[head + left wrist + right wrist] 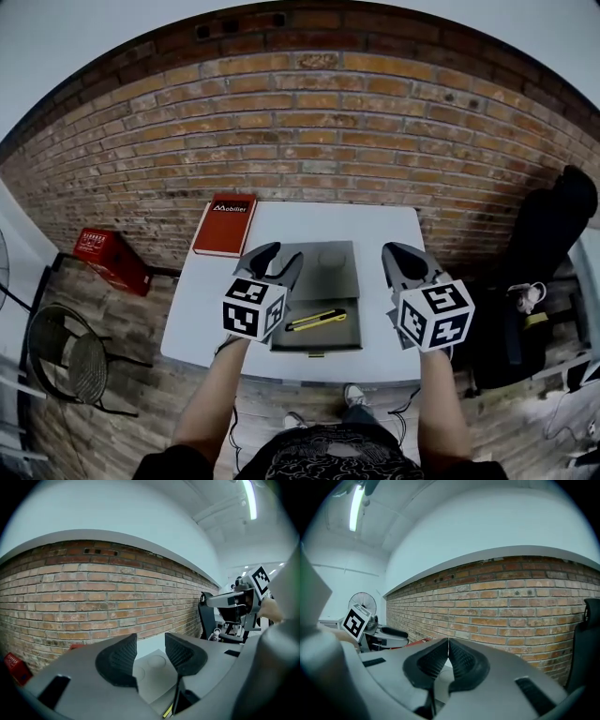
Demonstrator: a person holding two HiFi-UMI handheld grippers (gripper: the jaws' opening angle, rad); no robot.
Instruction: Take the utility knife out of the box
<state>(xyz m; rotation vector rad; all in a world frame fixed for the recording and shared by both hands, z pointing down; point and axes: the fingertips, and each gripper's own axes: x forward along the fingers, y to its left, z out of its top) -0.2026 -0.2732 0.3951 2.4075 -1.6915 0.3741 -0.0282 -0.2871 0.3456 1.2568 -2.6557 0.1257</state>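
I see left gripper [279, 259] over left part of open grey box [314, 339], fingers [119, 660] released, spread apart, nothing between them. Right gripper [394, 253] just beside box's right side, fingers clenched tip to tip, empty. Yellow utility knife [316, 320] lies slanted inside box, untouched. Box lid [328, 258] open toward brick wall [309, 141]. Red book [225, 225] at desk's [192, 323] far left corner.

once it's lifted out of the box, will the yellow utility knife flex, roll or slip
Probably stiff: the utility knife looks like a straight, slim bar. Unlikely to roll, as it lies flat in the box. Long and thin, it may pivot if gripped near one end.
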